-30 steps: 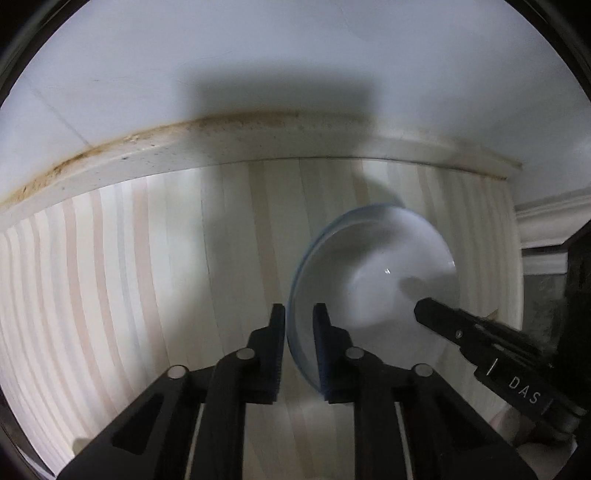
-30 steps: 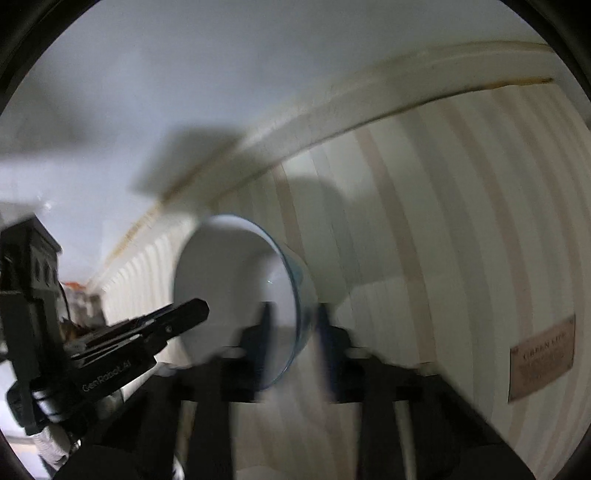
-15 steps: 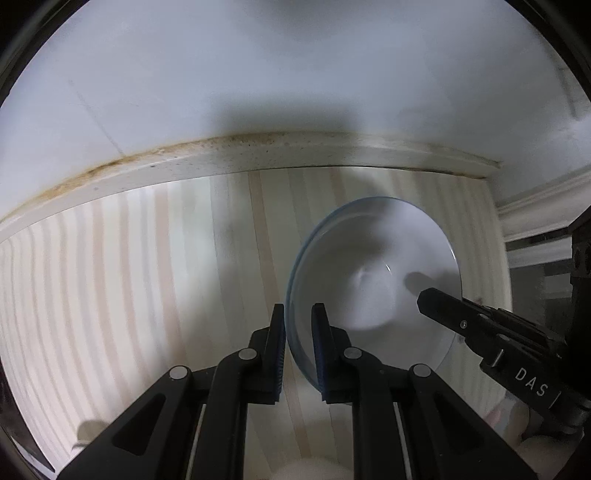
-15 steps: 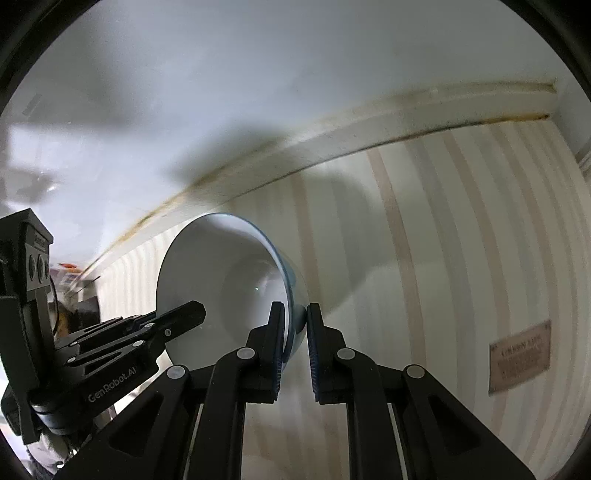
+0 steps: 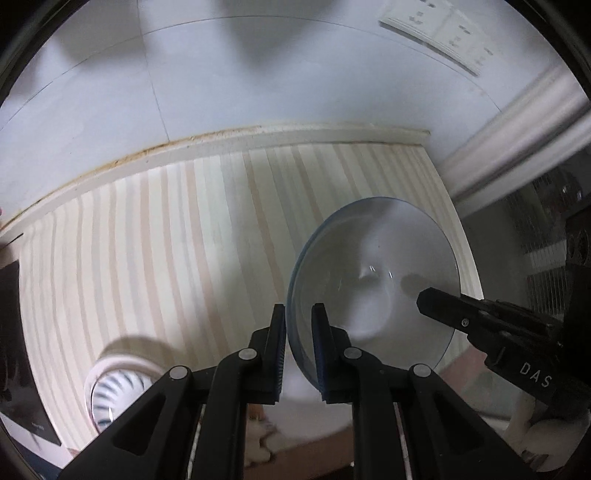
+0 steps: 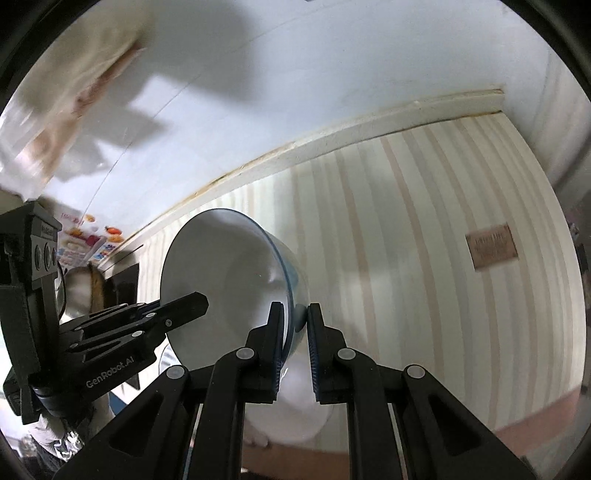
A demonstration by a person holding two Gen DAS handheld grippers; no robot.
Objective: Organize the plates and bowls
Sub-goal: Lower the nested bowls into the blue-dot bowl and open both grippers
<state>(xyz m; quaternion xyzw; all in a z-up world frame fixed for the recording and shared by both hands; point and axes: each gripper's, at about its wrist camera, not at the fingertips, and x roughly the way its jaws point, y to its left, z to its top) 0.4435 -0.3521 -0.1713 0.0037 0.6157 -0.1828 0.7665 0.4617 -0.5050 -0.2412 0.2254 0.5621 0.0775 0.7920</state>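
Fingers of the left gripper (image 5: pixel 298 345) pinch the rim of a white bowl (image 5: pixel 376 273) with a blue edge, lower centre of the left wrist view. Right gripper (image 6: pixel 295 341) pinches the opposite rim of the bowl (image 6: pixel 225 280), centre-left of the right wrist view. Bowl is held tilted on edge above a striped countertop (image 5: pixel 184 251). Striped dish (image 5: pixel 114 391) sits at lower left. Brown label (image 6: pixel 491 246) lies at right.

Ahead of me a cream-and-tan striped worktop (image 5: pixel 177 243) runs to a pale raised back edge (image 5: pixel 258 138), stained brown along its seam. Behind it stands a white wall (image 5: pixel 258 81), shadowed at twelve o'clock, with white wall sockets (image 5: pixel 439 27) at one o'clock. A brown label (image 6: pixel 491 246) lies on the stripes at three o'clock.
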